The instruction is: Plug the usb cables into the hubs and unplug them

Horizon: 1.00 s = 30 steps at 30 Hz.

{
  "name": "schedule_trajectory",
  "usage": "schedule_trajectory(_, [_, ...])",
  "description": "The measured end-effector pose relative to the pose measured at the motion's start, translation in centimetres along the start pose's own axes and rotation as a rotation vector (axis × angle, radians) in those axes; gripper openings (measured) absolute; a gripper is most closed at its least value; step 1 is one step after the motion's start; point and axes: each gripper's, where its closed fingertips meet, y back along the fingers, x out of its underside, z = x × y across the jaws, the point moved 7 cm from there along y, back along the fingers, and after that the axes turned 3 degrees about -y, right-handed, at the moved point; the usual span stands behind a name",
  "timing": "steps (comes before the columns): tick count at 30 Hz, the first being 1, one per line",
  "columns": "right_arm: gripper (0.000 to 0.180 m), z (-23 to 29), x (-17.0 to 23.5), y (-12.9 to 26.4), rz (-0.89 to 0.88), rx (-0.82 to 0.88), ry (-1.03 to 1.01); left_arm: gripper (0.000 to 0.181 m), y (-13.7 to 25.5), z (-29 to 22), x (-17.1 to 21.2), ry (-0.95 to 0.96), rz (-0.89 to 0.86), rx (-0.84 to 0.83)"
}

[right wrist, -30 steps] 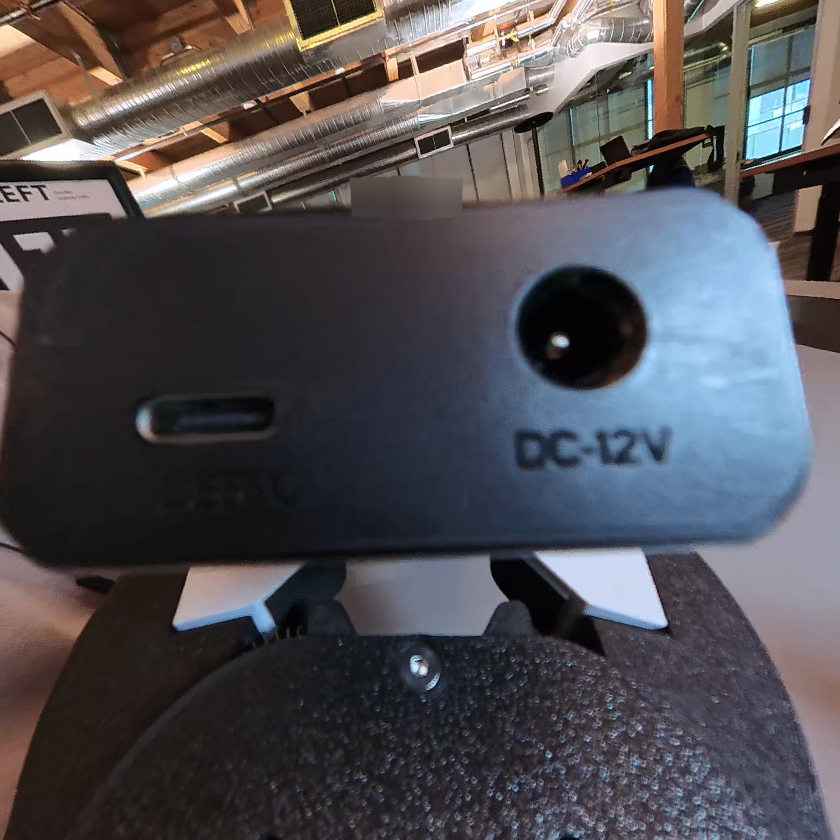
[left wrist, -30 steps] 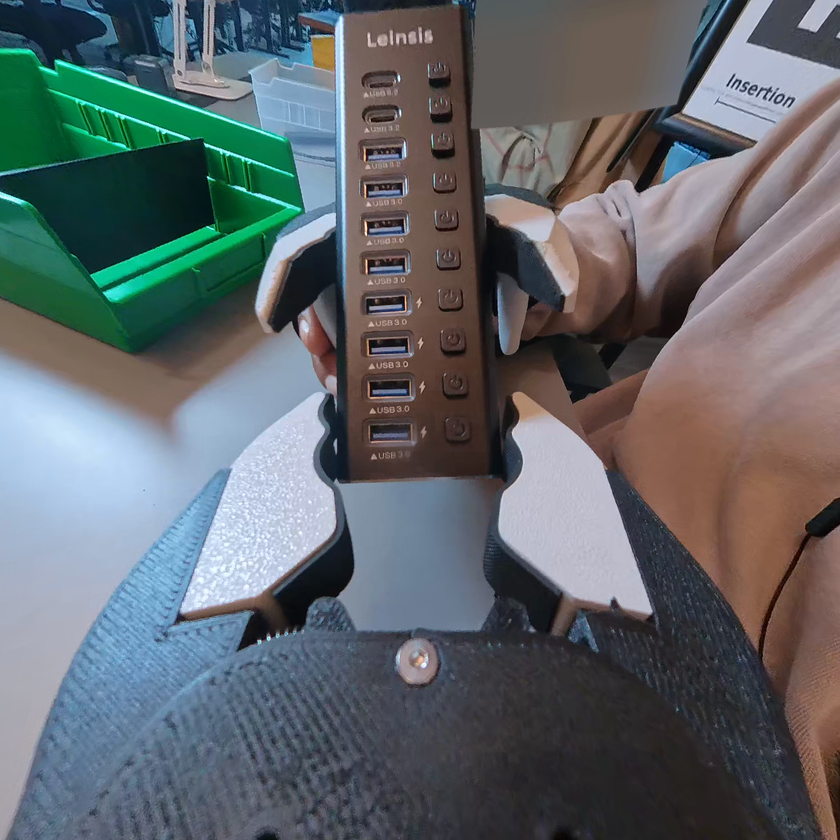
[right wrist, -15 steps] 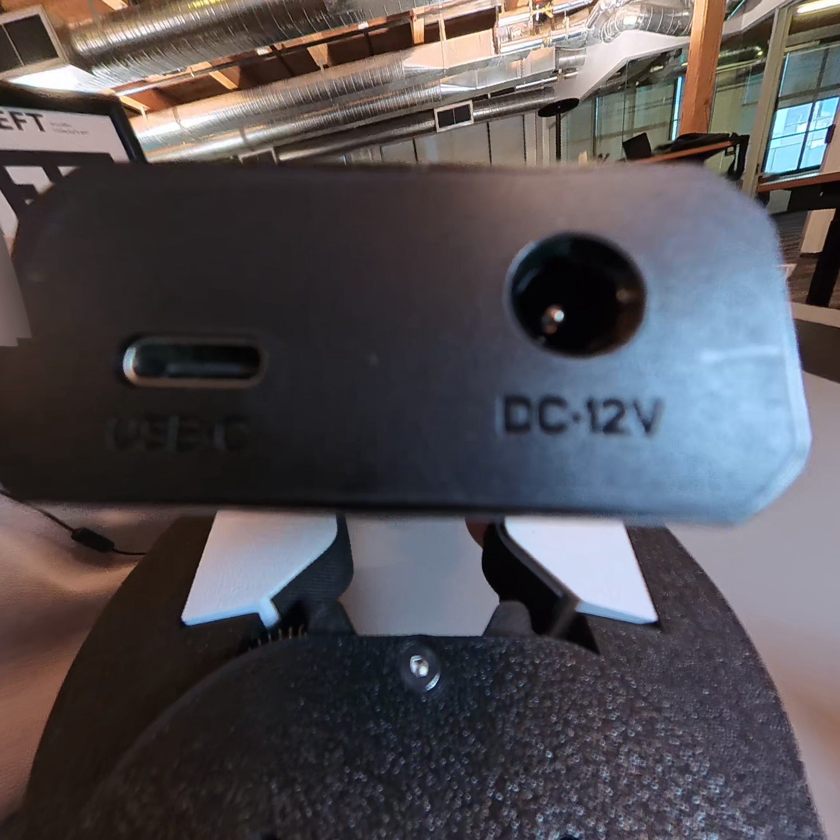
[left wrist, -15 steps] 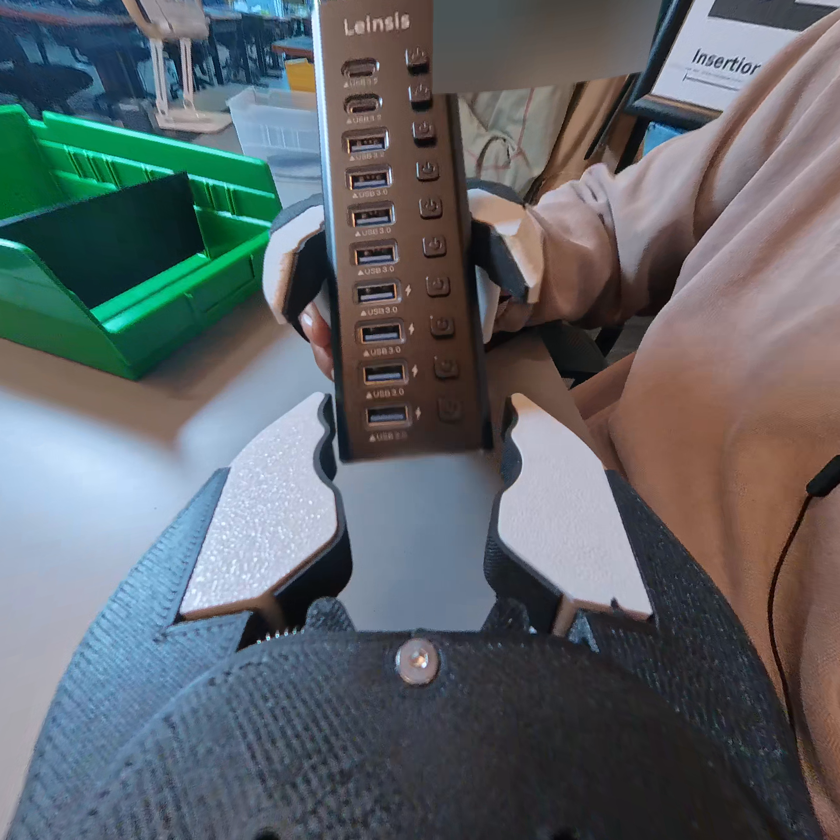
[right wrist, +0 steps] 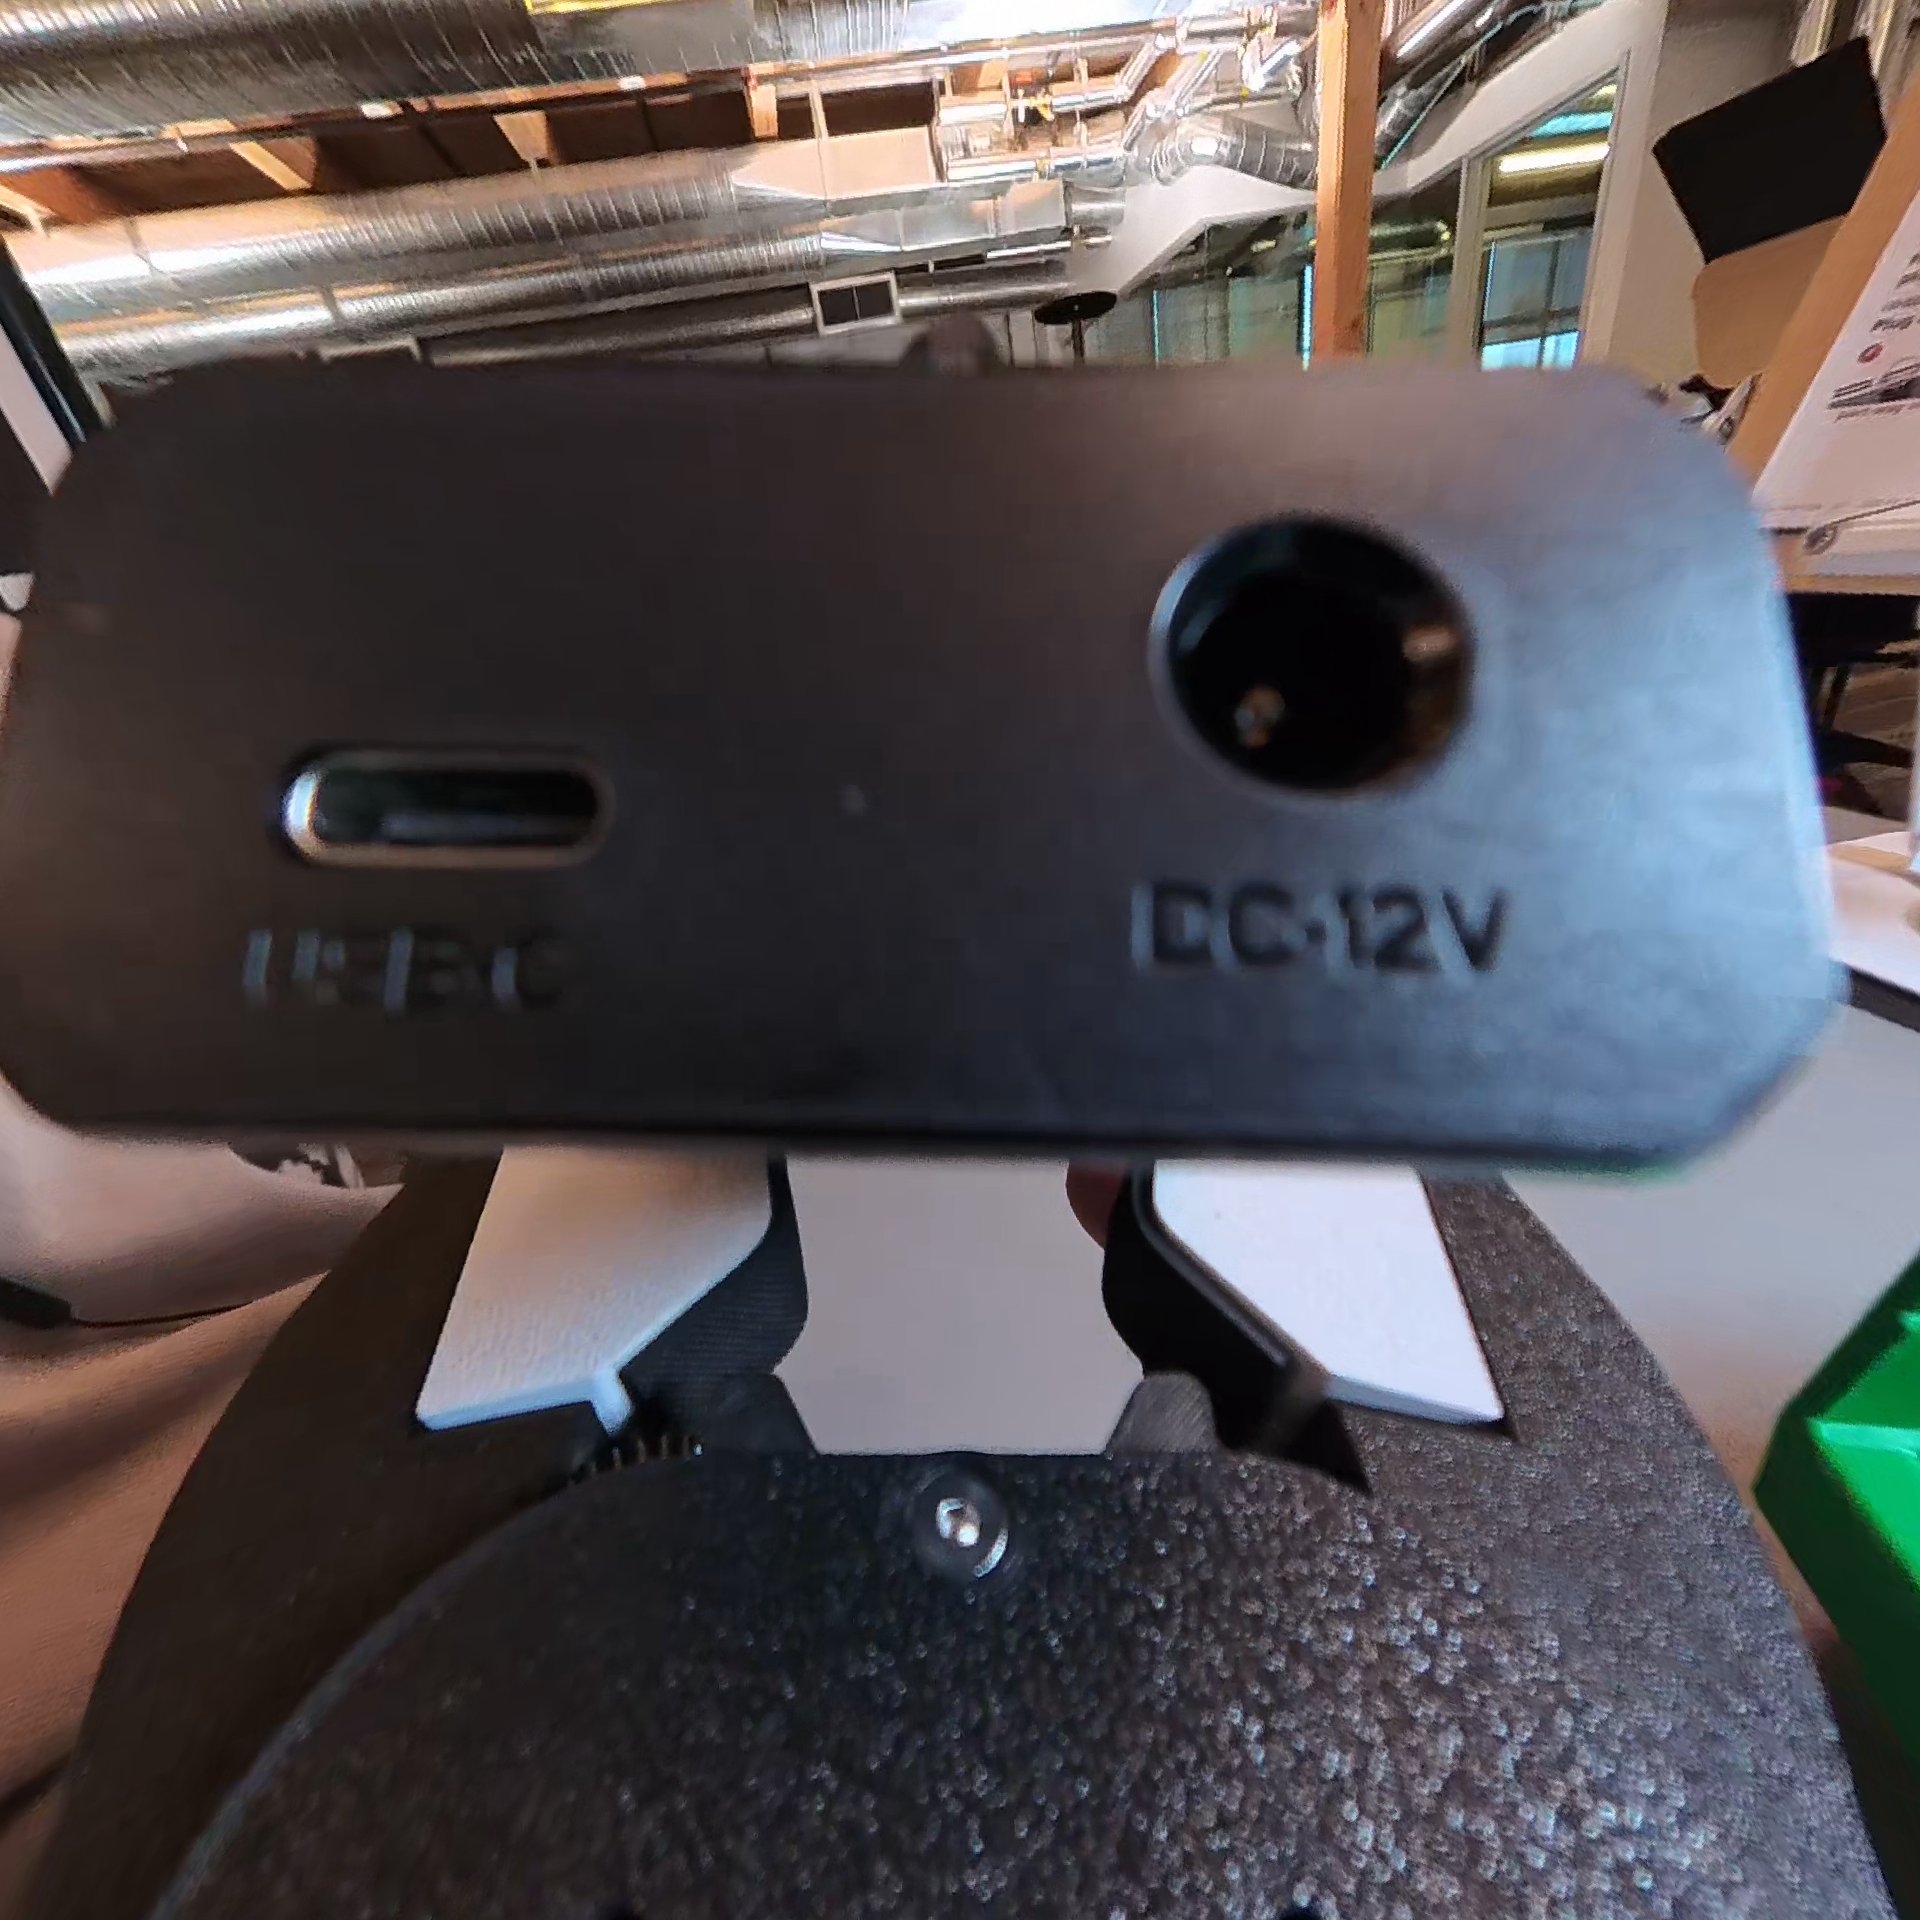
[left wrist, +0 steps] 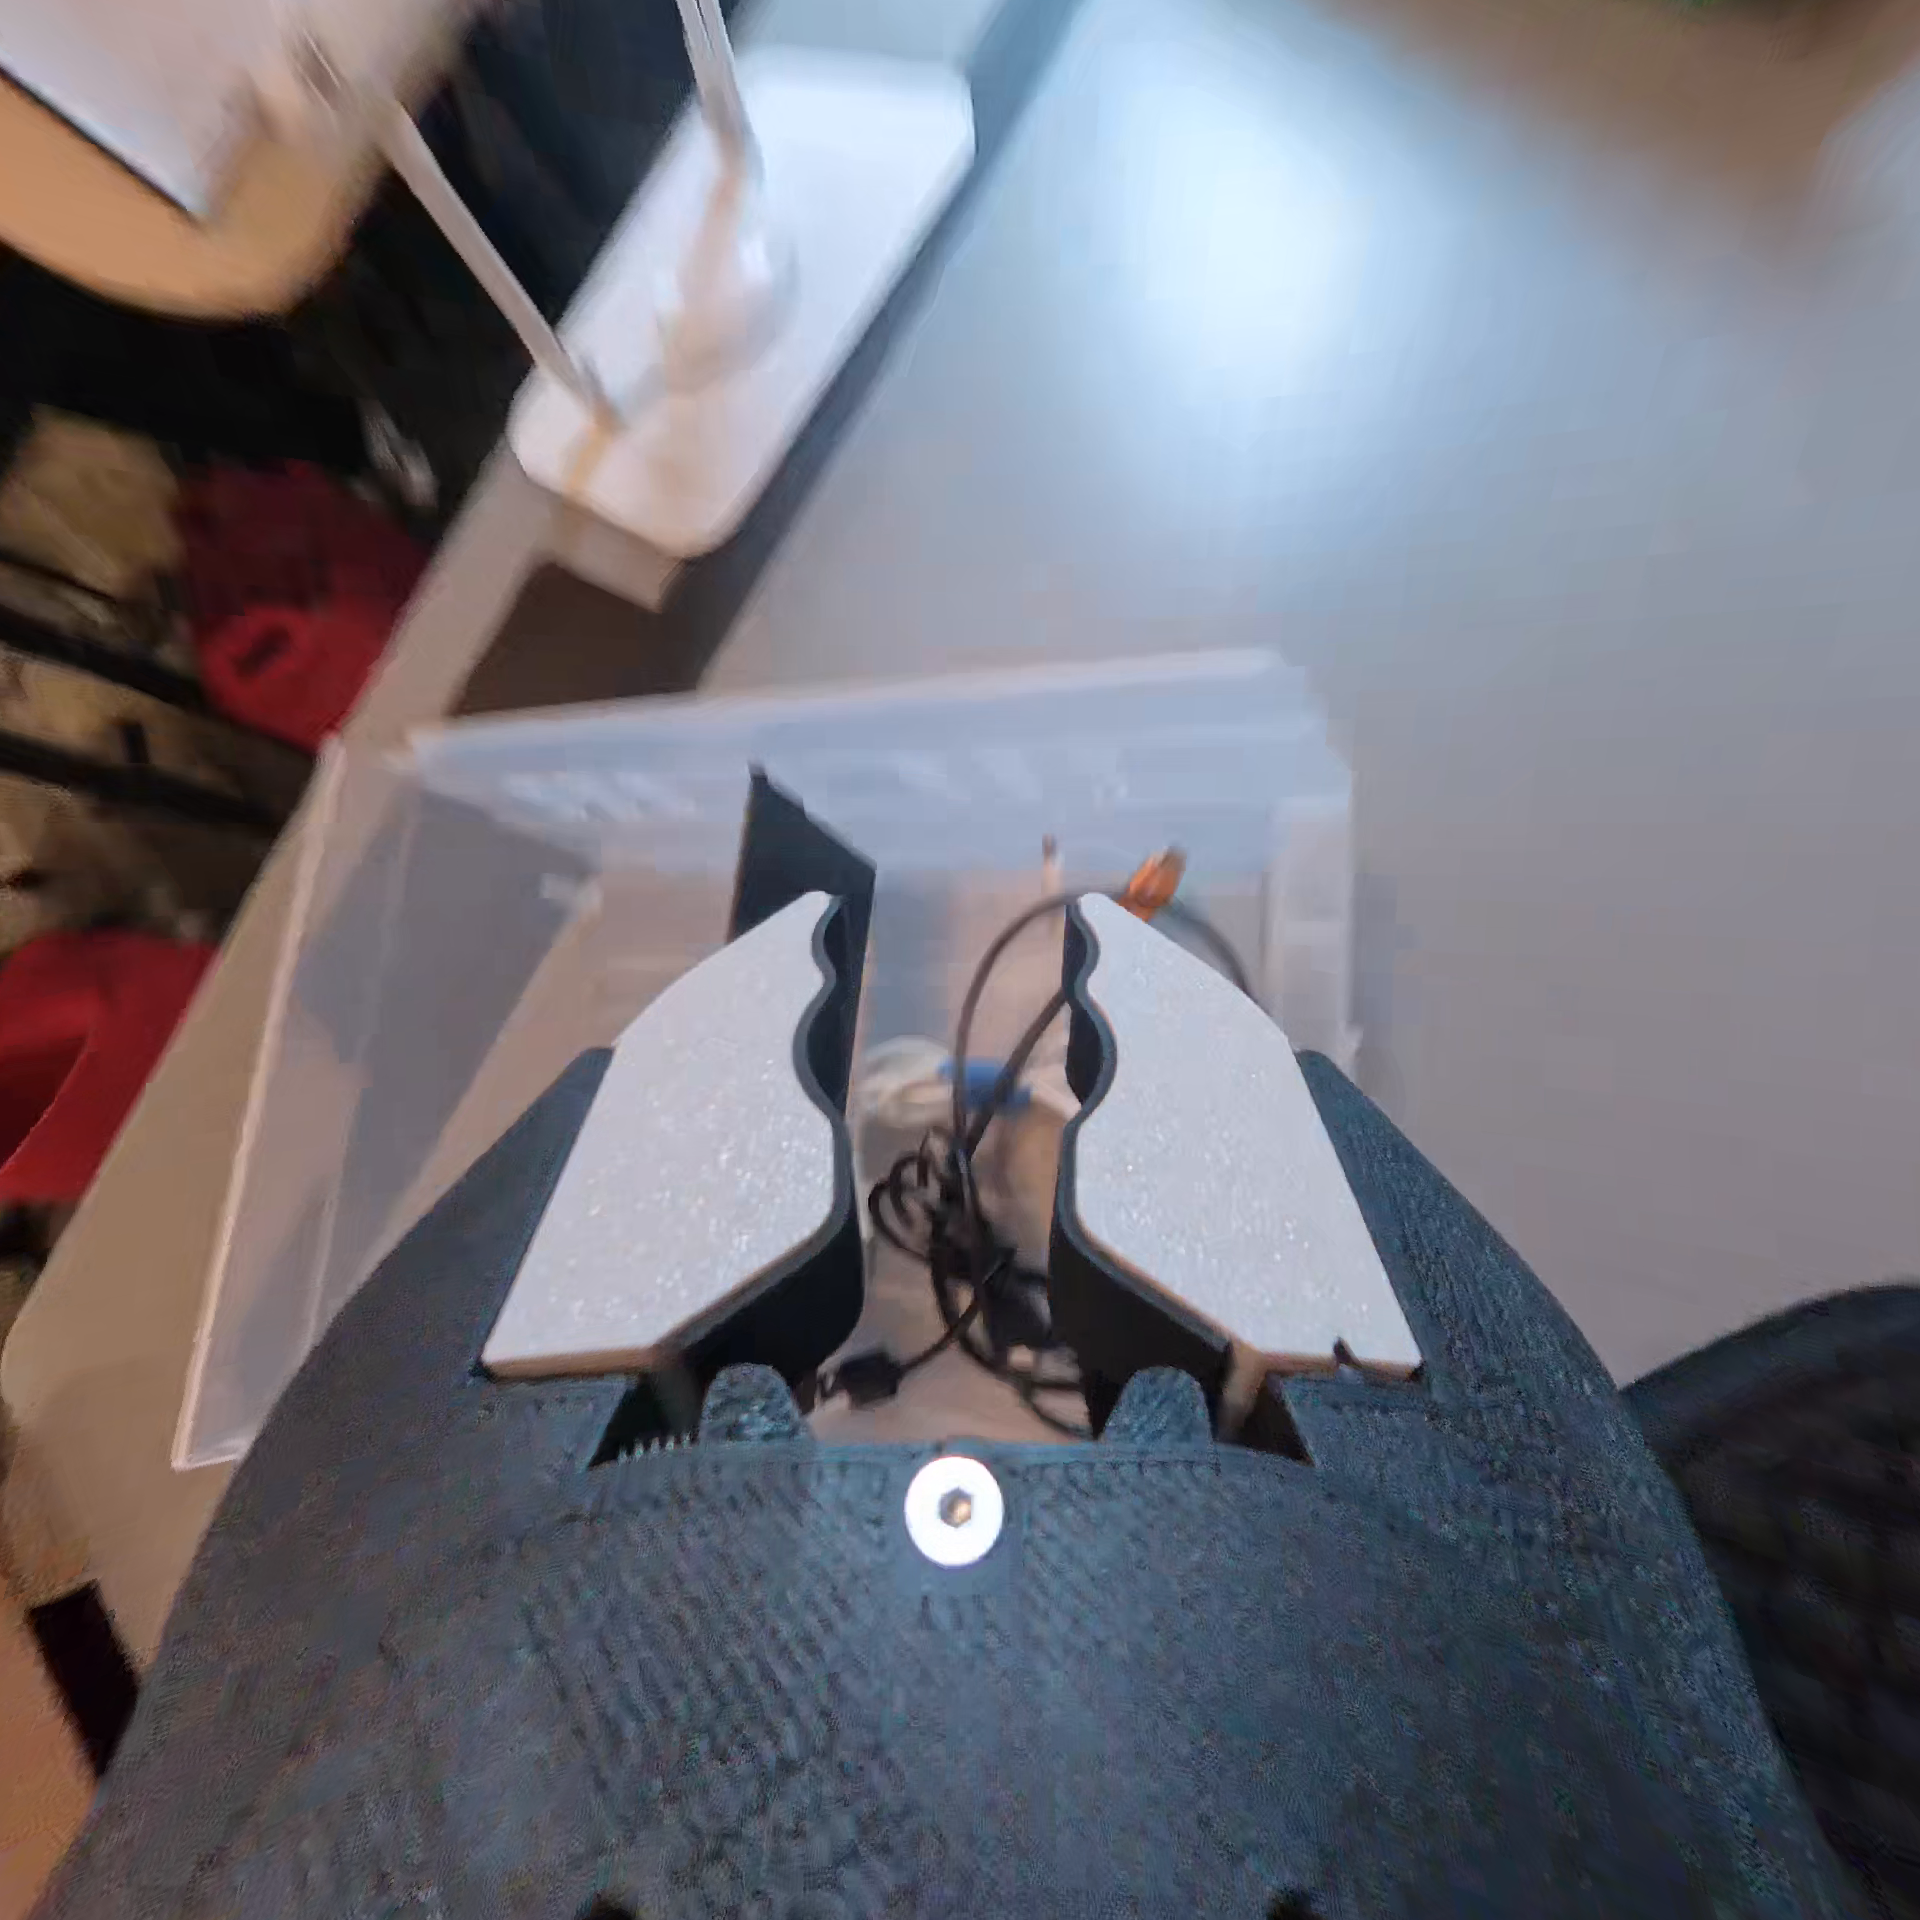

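In the right wrist view the dark USB hub (right wrist: 914,727) fills the frame end-on, with an oval port (right wrist: 447,805) and a round power socket (right wrist: 1309,655). My right gripper (right wrist: 940,1174) is shut on the hub; its white fingers (right wrist: 613,1278) run under the hub and their tips are hidden. In the left wrist view my left gripper (left wrist: 954,904) is open and empty above a clear plastic bin (left wrist: 436,831). In the bin lie tangled black cables (left wrist: 956,1174), an orange-tipped plug (left wrist: 1153,873) and a dark flat piece (left wrist: 800,842) standing beside my left finger.
The grey table (left wrist: 1351,416) spreads to the right of the clear bin. A white stand base (left wrist: 748,312) sits behind it at the table edge. Red items (left wrist: 281,623) lie below on the left. A green bin (right wrist: 1860,1455) and a propped sign (right wrist: 1870,395) are at the right. Across from one pair of fingers to the other is roughly 30 cm. Measured from the fingertips, the orange-tipped plug (left wrist: 1153,873) is 10 cm or so from the left gripper and 30 cm from the right.
My left gripper let go of the hub's lower end and swung away to the clear bin of cables. The right gripper still holds the hub and has turned slightly right.
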Motion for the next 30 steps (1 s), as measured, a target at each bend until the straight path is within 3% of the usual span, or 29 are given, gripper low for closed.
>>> schedule_trajectory(3, [0.072, 0.5, 0.3, -0.3, 0.010, -0.015, 0.000, 0.036, -3.2, 0.6, 2.7, -0.093, 0.238, 0.058])
schedule_trajectory(9, [0.072, 0.5, 0.7, -0.4, 0.031, -0.018, -0.014, 0.031, -8.5, 0.4, 4.6, -0.203, 0.499, 0.171])
schedule_trajectory(12, [0.072, 0.4, 0.8, -0.3, 0.036, -0.018, -0.023, 0.004, -9.2, 0.8, 4.6, -0.252, 0.552, 0.164])
schedule_trajectory(15, [0.072, 0.4, 0.5, -0.1, 0.031, -0.016, -0.015, 0.004, -6.8, 2.3, 2.4, -0.229, 0.500, 0.106])
schedule_trajectory(22, [0.071, 0.3, -0.1, 0.2, 0.006, -0.025, -0.022, 0.003, 5.3, 5.5, -7.3, -0.126, 0.273, -0.069])
schedule_trajectory(26, [0.071, 0.4, -0.8, 0.5, -0.024, -0.012, -0.017, 0.003, 7.6, 2.0, -11.8, -0.002, 0.166, 0.116])
schedule_trajectory(30, [0.071, 0.2, -2.0, 1.6, -0.073, 0.007, 0.008, 0.003, 3.5, -4.3, -12.4, 0.104, 0.114, 0.383])
